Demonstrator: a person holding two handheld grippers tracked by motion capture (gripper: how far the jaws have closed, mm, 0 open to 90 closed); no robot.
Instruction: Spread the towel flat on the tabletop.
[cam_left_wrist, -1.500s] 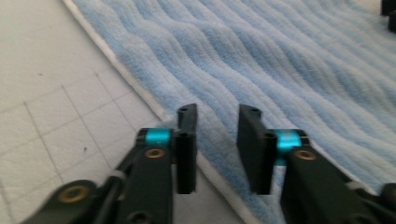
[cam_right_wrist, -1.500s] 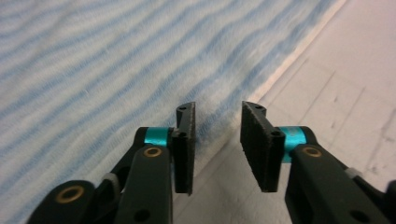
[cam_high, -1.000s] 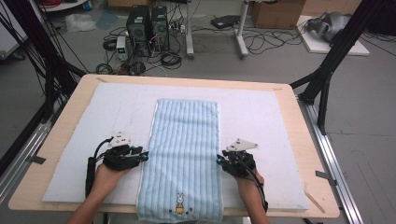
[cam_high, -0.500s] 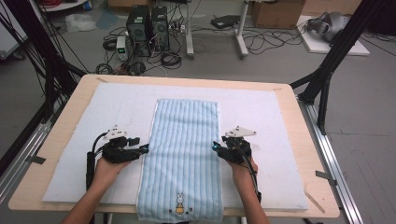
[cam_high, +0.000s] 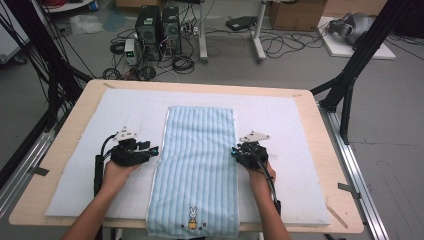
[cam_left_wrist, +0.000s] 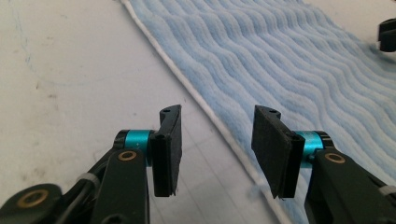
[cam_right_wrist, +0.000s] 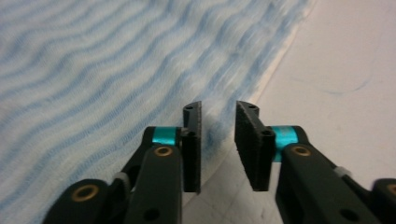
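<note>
A light blue striped towel (cam_high: 200, 160) lies flat and lengthwise on the white mat, with a small rabbit emblem (cam_high: 192, 217) at its near end. My left gripper (cam_high: 155, 150) rests at the towel's left edge and is open. In the left gripper view the left gripper (cam_left_wrist: 217, 135) has its jaws wide apart over the white hem, with the towel (cam_left_wrist: 289, 70) running off to the right. My right gripper (cam_high: 234, 151) sits at the towel's right edge. In the right gripper view the right gripper (cam_right_wrist: 218, 126) has a narrow gap between its jaws, low over the towel (cam_right_wrist: 93, 70) edge.
The white mat (cam_high: 115, 115) covers most of the wooden table (cam_high: 70, 130). Black frame posts (cam_high: 350, 75) stand at both sides. Computer towers (cam_high: 157, 30) and cables lie on the floor beyond the far edge. A tip of the right gripper (cam_left_wrist: 387, 35) shows across the towel.
Both grippers have moved away from the person along the towel's long edges, about level with its middle now. The towel has not shifted.
</note>
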